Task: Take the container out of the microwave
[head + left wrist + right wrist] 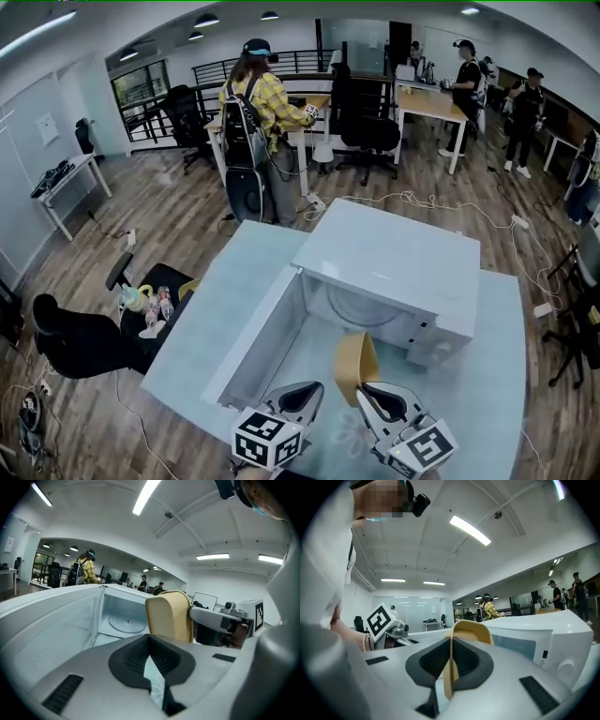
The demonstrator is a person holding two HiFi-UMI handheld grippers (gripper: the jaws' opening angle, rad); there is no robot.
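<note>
A smooth, rounded tan container (354, 364) sits outside the open, boxy white microwave (394, 258), just before its doorway. The right gripper (367, 392) pinches its thin wall between ribbed black pads (433, 660). The left gripper (305, 396), fingers pressed together on nothing, is beside it.

Left tool (307, 392): pale grey shell, black ribbed pads, dark slotted vents.
Right tool (372, 394): same grey-and-black build.
Marker cubes (267, 439): white faces, black square patterns.
Sleeve (329, 573): white.
Wrist: beaded bracelet (364, 643), perhaps pearls.
</note>
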